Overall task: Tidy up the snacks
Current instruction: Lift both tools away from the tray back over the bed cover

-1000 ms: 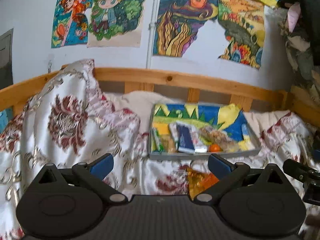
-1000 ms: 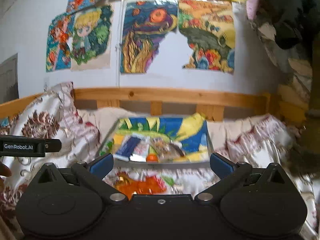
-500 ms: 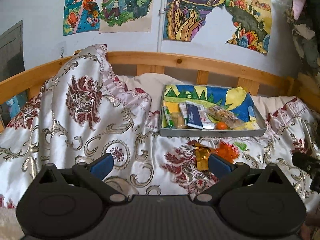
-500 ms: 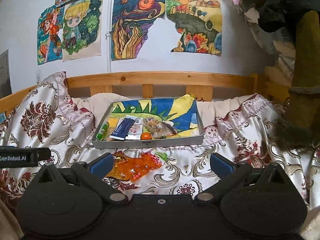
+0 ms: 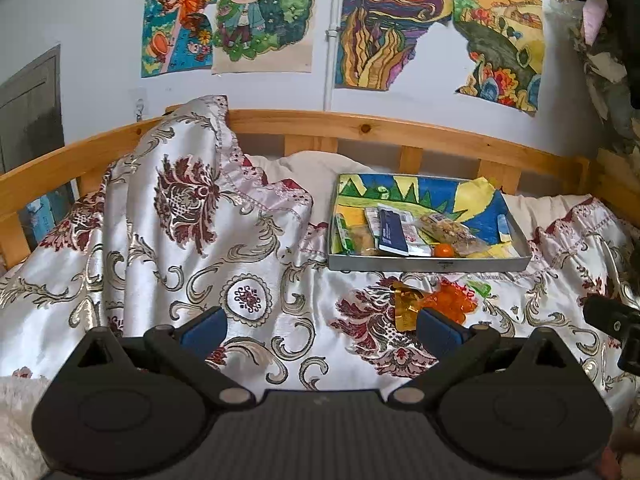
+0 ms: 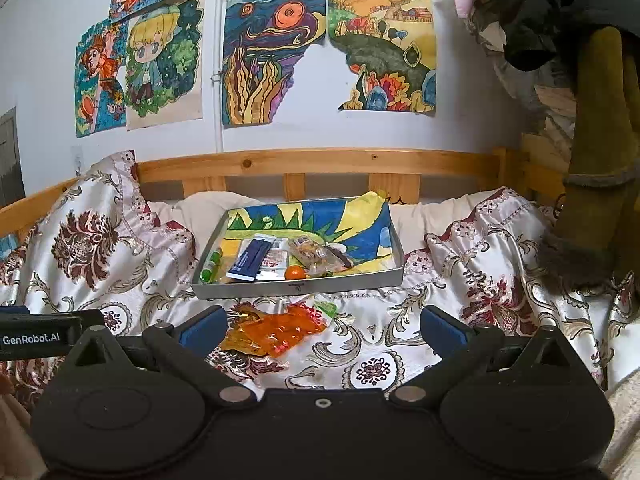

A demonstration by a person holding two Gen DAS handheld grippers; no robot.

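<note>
An orange snack packet lies on the patterned bedspread, just in front of the grey tray and apart from it; in the tray, lined with a bright painted sheet, sit a dark blue packet, a small orange fruit, a green tube and clear-wrapped snacks, crowded toward its near wall. The right gripper hangs over the bedspread with its fingers wide and empty, the orange packet just beyond its left finger; the left gripper is likewise spread wide, holding nothing. A wooden bed rail runs behind the tray; colourful drawings hang on the wall above.
</note>
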